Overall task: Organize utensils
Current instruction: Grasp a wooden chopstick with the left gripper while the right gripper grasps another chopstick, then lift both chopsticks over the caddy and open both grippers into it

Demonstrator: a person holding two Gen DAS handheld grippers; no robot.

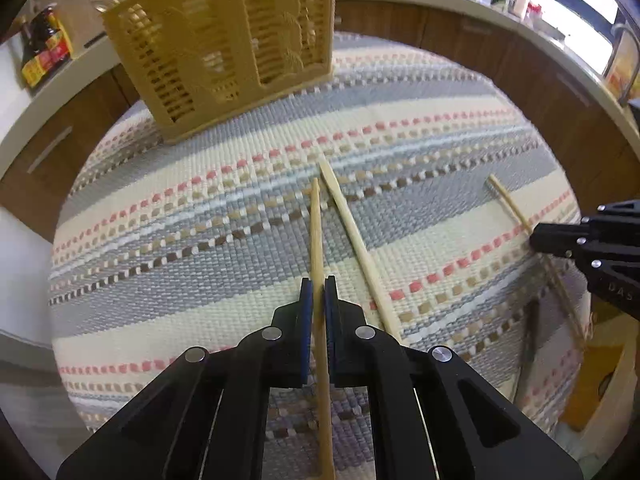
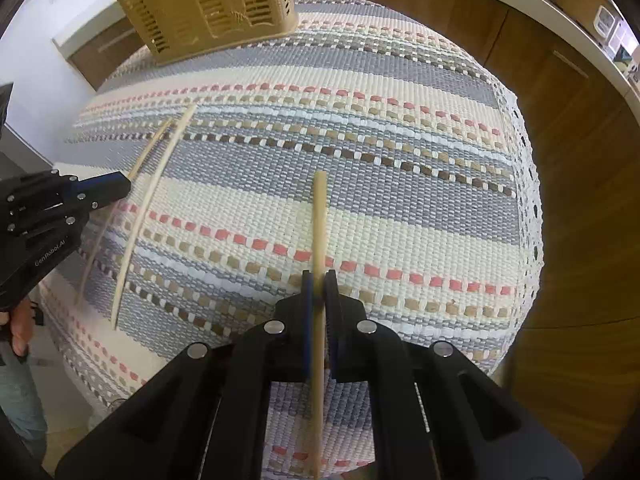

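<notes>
Tongs, L point(image 1: 319, 292) & R point(image 2: 319, 286), each on chopstick point(image 1: 317, 232).

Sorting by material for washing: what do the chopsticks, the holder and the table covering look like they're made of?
Chopsticks: likely bamboo or light wood, matte, pale tan with no shine. Holder: probably moulded plastic, beige, with even slots and a relief plant motif. Table covering: woven fabric with a visible coarse weave in stripes and a lacy edge.

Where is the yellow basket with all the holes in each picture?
Left wrist view: the yellow basket stands at the top, left of centre, on the striped cloth.
Right wrist view: the basket is at the top left.
Shared landmark: the striped cloth.
</notes>
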